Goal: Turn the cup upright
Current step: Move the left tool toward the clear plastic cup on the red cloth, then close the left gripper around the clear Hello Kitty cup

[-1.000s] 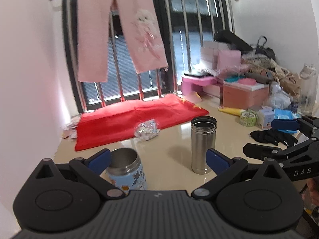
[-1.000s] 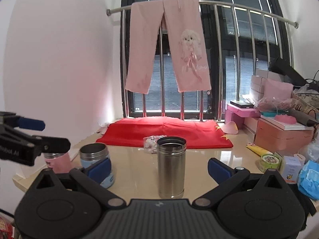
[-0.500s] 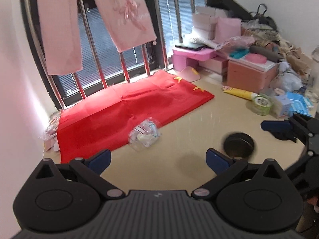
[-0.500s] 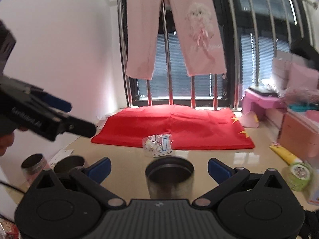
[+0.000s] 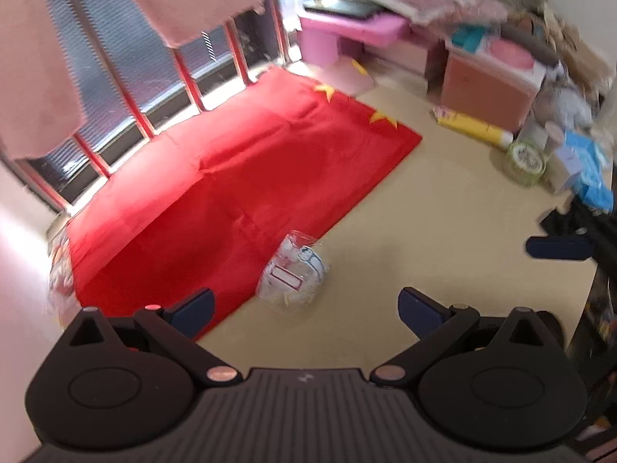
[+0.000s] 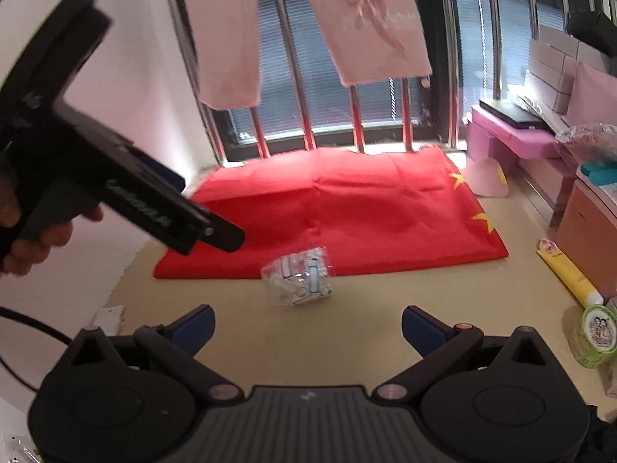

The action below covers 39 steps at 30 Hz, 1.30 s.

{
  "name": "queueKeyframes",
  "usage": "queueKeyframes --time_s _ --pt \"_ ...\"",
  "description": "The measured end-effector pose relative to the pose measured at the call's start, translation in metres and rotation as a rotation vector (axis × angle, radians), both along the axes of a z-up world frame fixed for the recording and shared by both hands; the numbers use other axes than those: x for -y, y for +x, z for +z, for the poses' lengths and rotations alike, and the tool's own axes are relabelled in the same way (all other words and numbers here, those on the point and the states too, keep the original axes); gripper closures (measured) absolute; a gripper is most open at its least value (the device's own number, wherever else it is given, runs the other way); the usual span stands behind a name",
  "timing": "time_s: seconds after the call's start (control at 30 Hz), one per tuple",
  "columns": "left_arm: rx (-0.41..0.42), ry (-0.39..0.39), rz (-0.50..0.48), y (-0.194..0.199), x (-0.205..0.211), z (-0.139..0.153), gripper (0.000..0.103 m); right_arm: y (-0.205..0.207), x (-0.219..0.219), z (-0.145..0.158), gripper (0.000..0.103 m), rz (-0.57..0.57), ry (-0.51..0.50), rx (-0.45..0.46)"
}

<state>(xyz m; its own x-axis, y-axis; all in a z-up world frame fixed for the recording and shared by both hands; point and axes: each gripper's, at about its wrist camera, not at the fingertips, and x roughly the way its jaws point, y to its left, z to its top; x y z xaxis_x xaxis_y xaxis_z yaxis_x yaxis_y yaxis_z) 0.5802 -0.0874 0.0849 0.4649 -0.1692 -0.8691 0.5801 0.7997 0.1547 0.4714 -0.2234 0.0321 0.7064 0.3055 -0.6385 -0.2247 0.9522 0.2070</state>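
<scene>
Grippers: left gripper (image 5: 304,303) and right gripper (image 6: 307,322) both spread wide, holding nothing.
Cup: not visible in either view.
Table (image 6: 366,301): plastic packet (image 6: 297,277) beside red cloth (image 6: 339,208).
Risk: blind reach could knock the unseen cup over.

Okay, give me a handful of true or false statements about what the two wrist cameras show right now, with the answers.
1. Both grippers are open. True: the left gripper and the right gripper each show spread fingers with nothing between them.
2. A steel cup stands between the right gripper's fingers. False: no cup shows in either view.
3. A clear plastic packet lies on the table by the near edge of the red cloth. True.
4. The pink trousers lie flat on the red cloth. False: they hang in front of the window bars.
5. A hand holds the left gripper in the right wrist view. True.
</scene>
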Motion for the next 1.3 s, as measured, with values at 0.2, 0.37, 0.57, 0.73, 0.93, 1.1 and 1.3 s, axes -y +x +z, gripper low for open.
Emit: queueKeyframes --time_s 0.2,0.37,0.57,0.73,0.93,1.1,1.3 --pt "-0.154 0.072 -0.091 0.058 0.012 -0.052 0.0 0.032 -0.005 -0.001 0.0 -0.048 -0.03 -0.12" --pt "-0.221 0.108 -0.139 0.093 0.017 -0.096 0.0 0.059 -0.014 -0.012 0.0 -0.078 -0.097 -0.216" --pt "-0.236 0.126 -0.19 0.112 0.019 -0.13 0.001 0.093 -0.021 -0.035 0.0 -0.089 -0.161 -0.346" --pt "-0.246 0.129 -0.217 0.119 0.02 -0.153 0.003 0.114 -0.022 -0.047 0.0 -0.086 -0.195 -0.397" --pt "-0.273 0.099 -0.197 0.131 0.018 -0.181 0.036 0.125 -0.026 -0.054 0.0 -0.074 -0.21 -0.413" --pt "-0.218 0.038 -0.234 0.115 0.005 -0.141 0.036 0.118 -0.028 -0.045 0.0 -0.066 -0.205 -0.395" --pt "-0.112 0.068 -0.263 0.062 0.002 -0.074 0.036 0.089 -0.032 -0.014 0.0 -0.009 -0.173 -0.3"
